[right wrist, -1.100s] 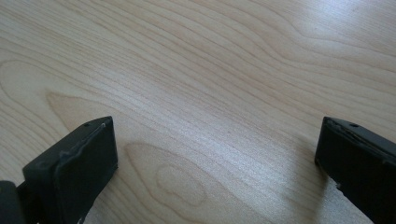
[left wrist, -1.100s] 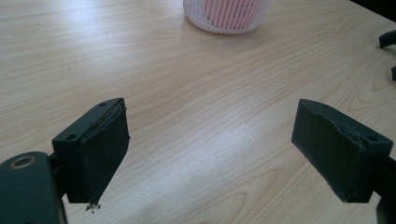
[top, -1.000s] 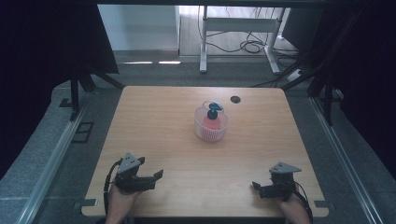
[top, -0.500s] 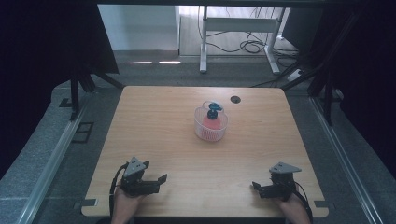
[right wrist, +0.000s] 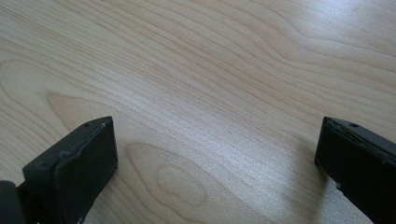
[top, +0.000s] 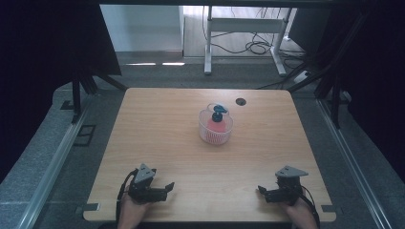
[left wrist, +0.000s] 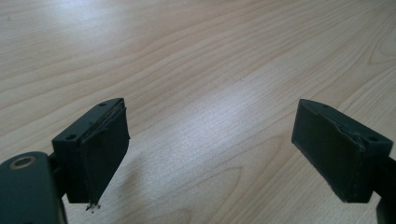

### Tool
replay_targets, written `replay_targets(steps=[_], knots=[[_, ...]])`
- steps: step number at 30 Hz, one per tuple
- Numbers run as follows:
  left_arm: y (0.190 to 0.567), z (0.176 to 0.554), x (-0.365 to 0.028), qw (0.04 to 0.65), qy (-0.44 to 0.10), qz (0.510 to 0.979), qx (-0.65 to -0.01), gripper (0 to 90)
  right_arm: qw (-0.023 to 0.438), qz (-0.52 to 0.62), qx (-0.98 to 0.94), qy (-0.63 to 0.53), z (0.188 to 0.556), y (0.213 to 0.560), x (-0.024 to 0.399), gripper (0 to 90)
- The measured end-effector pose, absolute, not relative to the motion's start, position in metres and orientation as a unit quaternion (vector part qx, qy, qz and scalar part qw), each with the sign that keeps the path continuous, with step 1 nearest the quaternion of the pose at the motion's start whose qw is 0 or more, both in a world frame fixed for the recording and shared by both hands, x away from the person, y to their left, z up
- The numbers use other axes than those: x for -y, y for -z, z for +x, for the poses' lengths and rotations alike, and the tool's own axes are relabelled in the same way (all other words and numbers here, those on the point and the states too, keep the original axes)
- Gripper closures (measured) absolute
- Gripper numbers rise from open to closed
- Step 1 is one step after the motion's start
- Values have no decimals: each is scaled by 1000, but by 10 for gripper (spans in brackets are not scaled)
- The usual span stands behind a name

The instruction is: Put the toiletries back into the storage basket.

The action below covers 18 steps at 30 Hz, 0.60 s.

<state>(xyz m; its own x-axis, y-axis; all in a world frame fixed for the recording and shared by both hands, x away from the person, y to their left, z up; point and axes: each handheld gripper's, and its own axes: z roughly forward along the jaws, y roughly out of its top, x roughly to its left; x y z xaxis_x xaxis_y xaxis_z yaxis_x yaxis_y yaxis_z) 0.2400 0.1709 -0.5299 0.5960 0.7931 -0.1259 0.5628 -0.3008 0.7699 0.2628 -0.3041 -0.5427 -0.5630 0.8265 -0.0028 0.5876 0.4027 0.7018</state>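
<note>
Wood grain runs under both pairs of our jaws, bare tabletop (top: 157,143) and nothing else between them. Our left gripper (top: 167,188) rests near the front edge with its jaws spread wide and empty; in the left gripper view the left gripper (left wrist: 210,154) shows only the light board between its pads. Our right gripper (top: 262,192) sits at the other front corner, released too, and in the right gripper view the right gripper (right wrist: 215,172) has its jaws parted even wider over plain wood.

Well ahead of both sets of fingers, roughly midway between them and toward the far side, stands the clear round tub (top: 216,127) with something pink inside and a blue piece (top: 219,111) rising from the top. Just beyond it and a little toward the right-hand fingers lies a small black disc (top: 240,101).

We judge that we are at the start, with no reach begun and nothing gripped. The next move, as we see it, calls for carrying one gripper forward and inward to the tub, jaws kept open until they stand either side of the blue piece or the tub wall, while the other comes in to steady the tub so it does not slide on the smooth board
</note>
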Motion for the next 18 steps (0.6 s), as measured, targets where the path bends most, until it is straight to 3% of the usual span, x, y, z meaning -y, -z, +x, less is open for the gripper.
replay_targets(steps=[18], knots=[[544,242,-154,342,-146,834,-408,105,179,432,-818,-335,263,543,304,0]])
